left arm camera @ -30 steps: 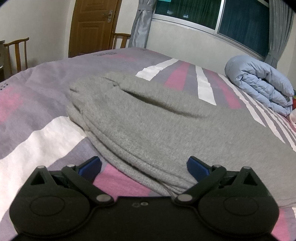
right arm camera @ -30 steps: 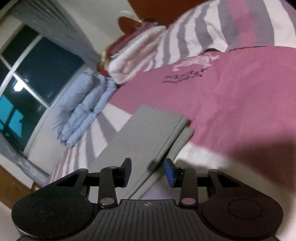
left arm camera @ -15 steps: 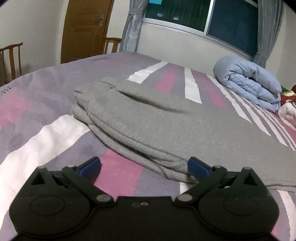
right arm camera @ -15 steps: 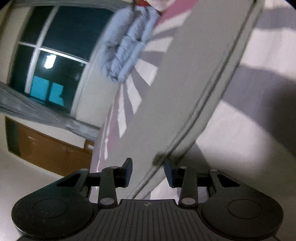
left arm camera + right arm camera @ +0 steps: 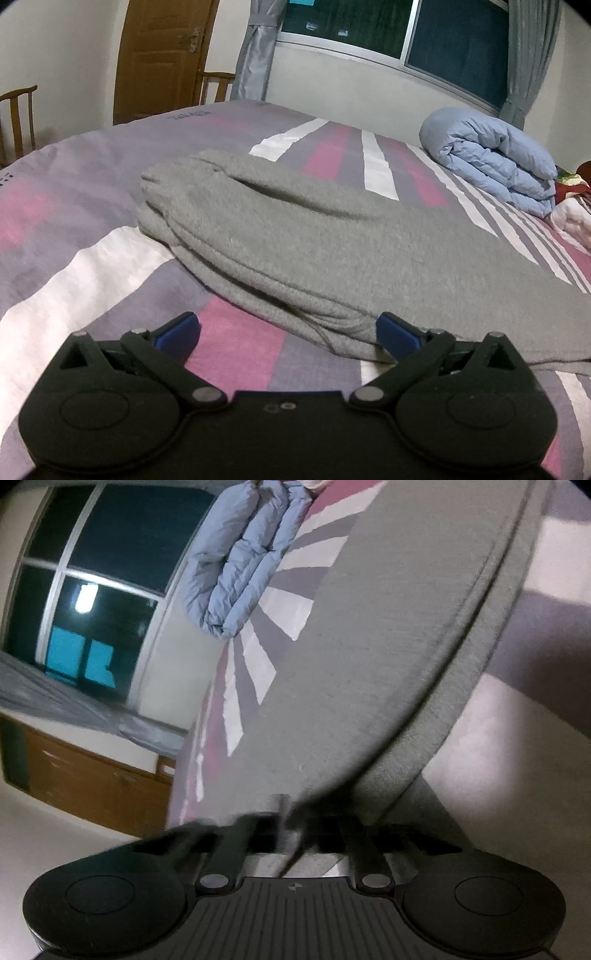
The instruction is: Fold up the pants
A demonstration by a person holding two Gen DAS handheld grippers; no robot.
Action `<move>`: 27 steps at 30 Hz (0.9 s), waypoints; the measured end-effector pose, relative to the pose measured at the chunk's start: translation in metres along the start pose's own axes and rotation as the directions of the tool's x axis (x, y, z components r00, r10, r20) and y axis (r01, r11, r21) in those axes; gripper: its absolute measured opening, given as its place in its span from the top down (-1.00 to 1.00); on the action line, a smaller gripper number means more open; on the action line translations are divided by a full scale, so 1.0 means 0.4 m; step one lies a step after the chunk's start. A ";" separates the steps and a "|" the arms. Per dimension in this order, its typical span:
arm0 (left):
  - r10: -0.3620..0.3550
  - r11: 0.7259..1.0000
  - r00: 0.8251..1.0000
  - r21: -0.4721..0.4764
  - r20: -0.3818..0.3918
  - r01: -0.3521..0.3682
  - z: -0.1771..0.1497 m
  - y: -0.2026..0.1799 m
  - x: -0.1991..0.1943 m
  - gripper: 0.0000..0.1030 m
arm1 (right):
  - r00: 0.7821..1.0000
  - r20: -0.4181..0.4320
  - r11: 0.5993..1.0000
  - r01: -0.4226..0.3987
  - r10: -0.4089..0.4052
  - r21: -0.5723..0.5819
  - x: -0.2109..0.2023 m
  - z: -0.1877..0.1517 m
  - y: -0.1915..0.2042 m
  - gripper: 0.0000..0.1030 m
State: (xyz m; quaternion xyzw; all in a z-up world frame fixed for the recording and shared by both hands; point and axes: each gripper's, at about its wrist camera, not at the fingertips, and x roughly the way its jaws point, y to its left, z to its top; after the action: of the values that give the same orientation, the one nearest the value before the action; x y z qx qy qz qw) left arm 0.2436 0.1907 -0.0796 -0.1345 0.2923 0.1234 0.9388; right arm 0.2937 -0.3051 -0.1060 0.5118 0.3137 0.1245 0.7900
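The grey pants (image 5: 295, 236) lie folded lengthwise on the striped bed cover (image 5: 74, 273), their rounded end at the left. My left gripper (image 5: 288, 328) hovers open just before their near edge. Its right blue fingertip (image 5: 395, 332) sits against the folded hem, and the left one is over the cover. In the right wrist view the pants (image 5: 369, 664) run up and away as a long strip. My right gripper (image 5: 290, 830) is blurred and its jaws are closing on the near end of the pants, with grey cloth pinched between them.
A rolled light-blue duvet (image 5: 491, 155) lies at the far right of the bed, also seen in the right wrist view as the duvet (image 5: 240, 565). Behind the bed are a wooden door (image 5: 162, 55), wooden chairs (image 5: 16, 110) and a dark window (image 5: 458, 40).
My right gripper swung along the pants to their near end and its jaws went from apart to pinched on the cloth. The left gripper drew back slightly and stayed open.
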 end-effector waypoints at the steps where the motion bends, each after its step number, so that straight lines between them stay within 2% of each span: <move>1: -0.001 1.000 1.000 0.002 -0.001 0.001 -0.001 0.001 0.000 -0.89 | 1.000 0.006 1.000 -0.007 0.007 -0.027 -0.019 -0.005 0.007 0.90; 4: -0.003 1.000 1.000 0.005 -0.004 0.003 -0.002 0.001 0.002 -0.89 | 1.000 0.011 0.999 -0.023 0.023 -0.028 -0.046 -0.019 0.002 0.90; 8: -0.003 1.000 1.000 0.005 -0.006 0.003 -0.002 0.001 0.002 -0.89 | 0.999 -0.029 0.999 0.032 -0.032 -0.008 -0.018 -0.043 -0.062 0.91; 13: -0.004 1.000 1.000 0.005 -0.008 0.004 -0.002 0.000 0.005 -0.89 | 0.999 -0.043 0.999 0.023 -0.022 0.027 -0.027 -0.026 -0.067 0.89; 14: -0.003 1.000 1.000 0.005 -0.008 0.003 -0.002 0.000 0.006 -0.89 | 0.999 -0.042 0.999 0.016 -0.014 0.041 -0.042 -0.018 -0.068 0.77; 15: -0.003 1.000 1.000 0.005 -0.007 0.003 -0.002 0.000 0.005 -0.89 | 1.000 -0.016 0.999 0.012 -0.011 0.036 -0.068 -0.008 -0.070 0.69; 17: -0.002 1.000 1.000 0.006 -0.001 0.002 0.000 0.000 0.003 -0.89 | 0.998 0.049 0.999 0.030 -0.032 0.023 -0.116 0.021 -0.077 0.68; 19: 0.000 1.000 1.000 0.009 -0.001 0.000 -0.001 -0.003 0.004 -0.89 | 0.994 0.100 0.998 0.035 -0.041 0.060 -0.167 0.060 -0.113 0.68; 22: 0.004 1.000 1.000 0.010 -0.004 -0.004 -0.003 -0.006 0.008 -0.89 | 0.980 0.186 0.991 0.055 -0.077 0.121 -0.229 0.112 -0.167 0.68; 27: 0.015 1.000 1.000 0.016 -0.006 -0.014 -0.003 -0.012 0.011 -0.89 | 0.957 0.271 0.981 0.057 -0.107 0.187 -0.287 0.188 -0.234 0.66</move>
State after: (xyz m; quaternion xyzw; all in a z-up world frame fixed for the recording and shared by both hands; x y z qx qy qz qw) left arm 0.2482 0.1868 -0.0822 -0.1254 0.2971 0.1275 0.9380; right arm 0.2403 -0.4611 -0.1256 0.5792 0.2299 -0.0103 0.7820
